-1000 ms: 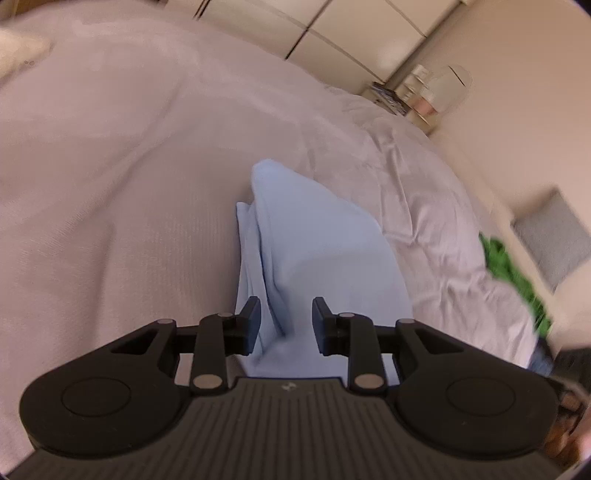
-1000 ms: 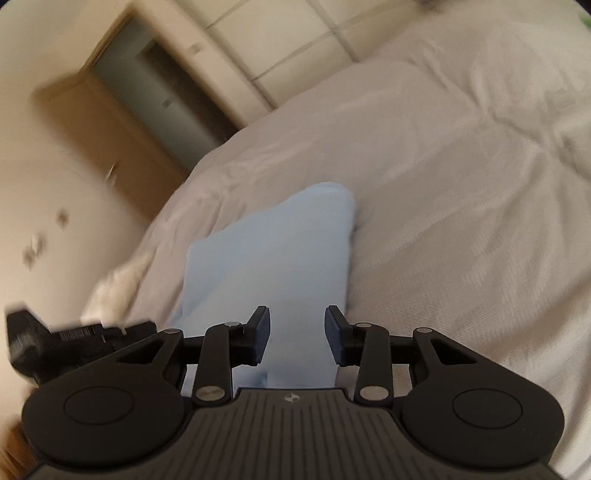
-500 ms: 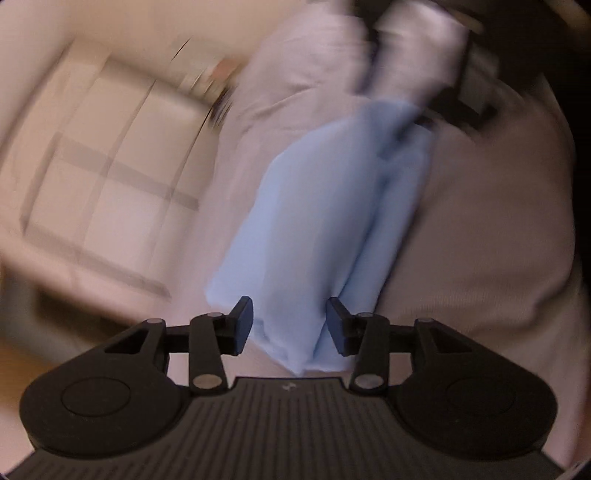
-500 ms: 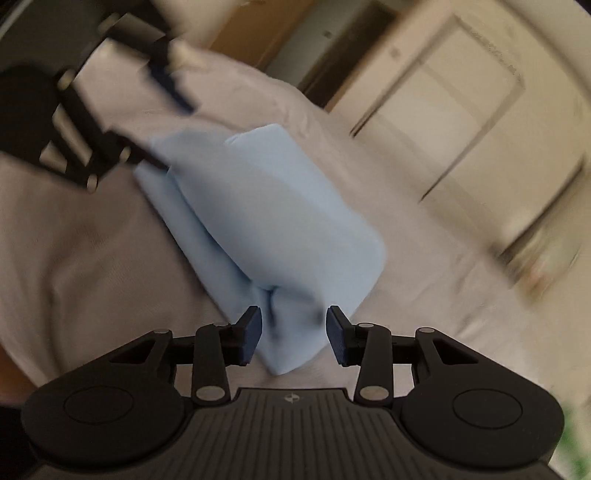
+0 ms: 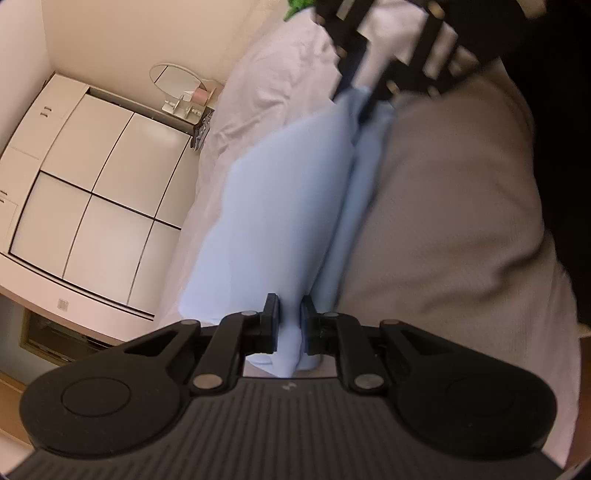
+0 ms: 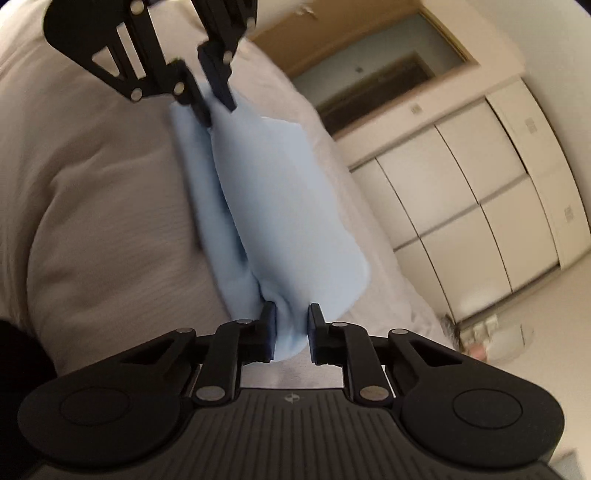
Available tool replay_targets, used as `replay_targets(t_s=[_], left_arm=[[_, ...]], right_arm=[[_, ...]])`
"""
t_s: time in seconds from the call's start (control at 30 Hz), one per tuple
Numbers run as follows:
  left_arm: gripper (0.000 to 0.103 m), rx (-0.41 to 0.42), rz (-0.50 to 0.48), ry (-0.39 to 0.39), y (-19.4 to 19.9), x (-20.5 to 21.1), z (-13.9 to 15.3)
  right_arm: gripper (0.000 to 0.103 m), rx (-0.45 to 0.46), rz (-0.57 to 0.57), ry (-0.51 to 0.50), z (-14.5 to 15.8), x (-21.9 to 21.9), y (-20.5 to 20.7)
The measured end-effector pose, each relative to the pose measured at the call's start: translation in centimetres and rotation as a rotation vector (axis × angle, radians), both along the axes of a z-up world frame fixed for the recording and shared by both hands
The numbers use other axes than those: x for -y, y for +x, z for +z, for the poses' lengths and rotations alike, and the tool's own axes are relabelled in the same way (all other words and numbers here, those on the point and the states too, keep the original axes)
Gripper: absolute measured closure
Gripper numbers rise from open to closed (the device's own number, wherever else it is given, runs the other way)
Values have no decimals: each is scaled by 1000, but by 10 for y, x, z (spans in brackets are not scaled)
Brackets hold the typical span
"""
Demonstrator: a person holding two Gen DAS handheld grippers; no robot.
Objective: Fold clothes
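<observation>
Left gripper (image 5: 289,325): my jaws clamp one end of the light blue garment (image 5: 273,206).
Right gripper (image 6: 291,330): clamps the opposite end.
Garment position: stretched between both, against my beige top (image 6: 110,206).
Hidden: garment's far layers.
Left view only: green cloth (image 5: 297,5), cropped.

White-sheeted bed (image 5: 280,70); light blue garment (image 5: 273,206) above it.

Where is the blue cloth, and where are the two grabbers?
blue cloth (image 5: 280,206), left wrist view, its broad middle.
left gripper (image 5: 289,325), left wrist view, between fingertips.
right gripper (image 6: 291,328), right wrist view, between fingertips.
</observation>
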State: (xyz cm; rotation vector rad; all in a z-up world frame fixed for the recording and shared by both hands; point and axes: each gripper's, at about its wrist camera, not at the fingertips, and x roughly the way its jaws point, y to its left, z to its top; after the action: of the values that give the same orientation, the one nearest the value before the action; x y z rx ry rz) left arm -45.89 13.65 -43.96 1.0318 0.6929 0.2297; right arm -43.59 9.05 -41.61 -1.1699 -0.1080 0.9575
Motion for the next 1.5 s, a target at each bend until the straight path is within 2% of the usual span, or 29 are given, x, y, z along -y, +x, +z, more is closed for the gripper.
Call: replay_targets(t_s=[0.13,0.17,0.23,0.27,0.33,0.4,0.47,0.57,0.63,0.7,0.8,0.87,0.97,1.07,1.13,1.17,1.23,1.3,1.43,1.5], left_arm=[[92,9,28,-30,-1,-2,-1],[92,5,28,-29,0,-3,-2],[89,2,40,-75,-3,-7,5],[89,3,56,-126,-5,-11,14],[89,17,112,-297,-6,-28,43],[86,59,164,-463,-10,-46,73],[83,133,204,-609,-12,-63,101],[82,261,250,-795,-5,-79,127],[82,312,280,-872,10,-84,131],[82,319,343,-921,26,-88,125],[82,288,441,-992,40,-94,105],[83,257,549,-1008,51,-102,84],[82,302,610,-1065,42,-107,71],[83,291,616,-1064,41,-110,83],[84,291,603,-1066,45,-118,97],[84,300,598,-1051,49,-123,103],[84,313,592,-1021,59,-135,112],[83,290,615,-1009,76,-149,108],[83,222,727,-1018,97,-161,91],[84,218,771,-1005,99,-156,91]], right_arm=[[85,42,43,-32,-11,3,0],[85,21,53,-38,-10,2,2],[76,-25,71,-49,-7,2,7],[69,-132,59,-29,5,3,16],[60,-347,35,10,31,6,34],[60,-580,-3,80,59,13,57],[59,-785,-58,223,84,25,83],[59,-1008,-138,398,102,32,115],[59,-1109,-197,471,101,26,130],[59,-1178,-250,510,95,14,139],[59,-1219,-327,522,85,2,144],[59,-1203,-360,485,70,2,136],[59,-1172,-357,413,54,-3,132],[59,-1167,-323,353,56,-5,138],[59,-1203,-320,334,65,-1,149],[59,-1218,-316,348,71,0,154],[59,-1183,-309,388,82,-1,165],[59,-1193,-325,397,81,-16,179],[58,-1214,-359,411,77,-45,207],[46,-1245,-395,354,60,-53,206]])
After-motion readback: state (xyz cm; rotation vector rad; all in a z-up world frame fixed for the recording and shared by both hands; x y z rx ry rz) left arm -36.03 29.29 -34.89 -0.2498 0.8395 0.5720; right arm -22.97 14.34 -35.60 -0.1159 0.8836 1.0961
